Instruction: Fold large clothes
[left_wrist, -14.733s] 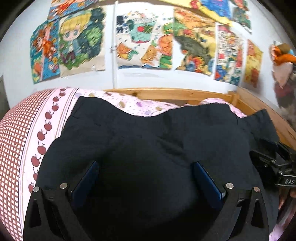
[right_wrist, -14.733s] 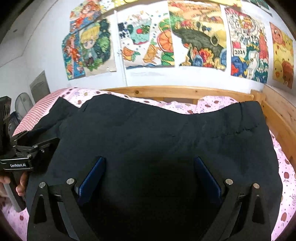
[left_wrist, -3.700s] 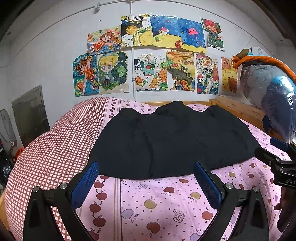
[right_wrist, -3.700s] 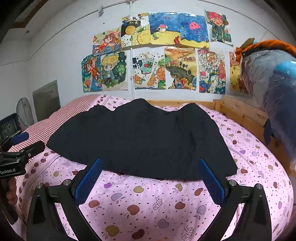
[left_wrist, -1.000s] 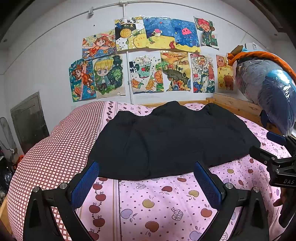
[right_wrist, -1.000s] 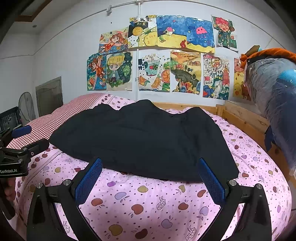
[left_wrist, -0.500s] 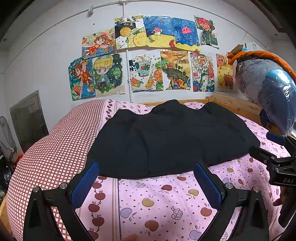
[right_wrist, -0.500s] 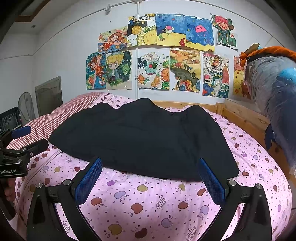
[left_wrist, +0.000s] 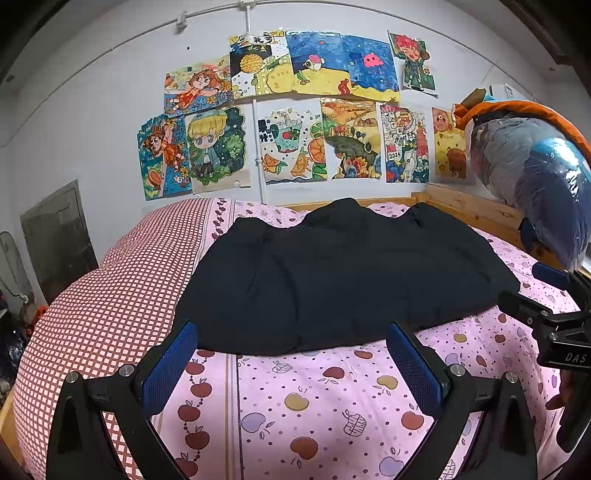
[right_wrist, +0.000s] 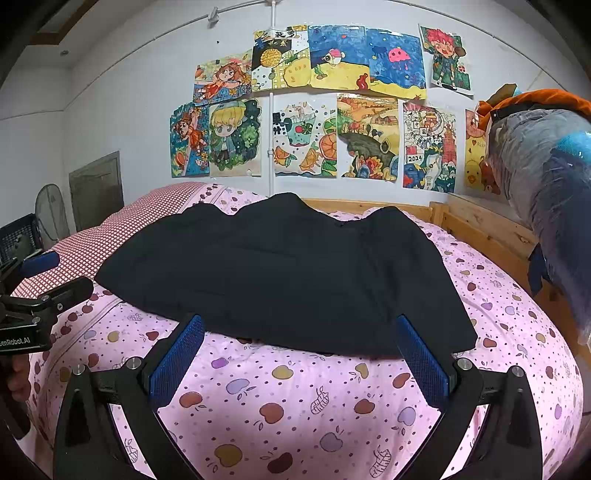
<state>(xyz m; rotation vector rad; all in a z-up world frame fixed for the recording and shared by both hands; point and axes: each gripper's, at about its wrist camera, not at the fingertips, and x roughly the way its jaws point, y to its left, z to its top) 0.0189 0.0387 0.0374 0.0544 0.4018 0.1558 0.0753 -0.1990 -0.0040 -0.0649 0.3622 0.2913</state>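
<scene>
A large black garment lies spread flat across the pink apple-print bed; it also shows in the right wrist view. My left gripper is open and empty, held back from the garment's near hem. My right gripper is open and empty, also just short of the near hem. Each gripper shows at the edge of the other's view: the right one at the right side, the left one at the left side.
A red-checked cover lies over the bed's left part. A wooden bed frame runs along the far and right sides. A plastic-wrapped bundle hangs at the right. Drawings cover the wall. A fan stands at the left.
Both grippers have pulled back from over the garment to the near side of the bed. In the last second almost nothing has moved.
</scene>
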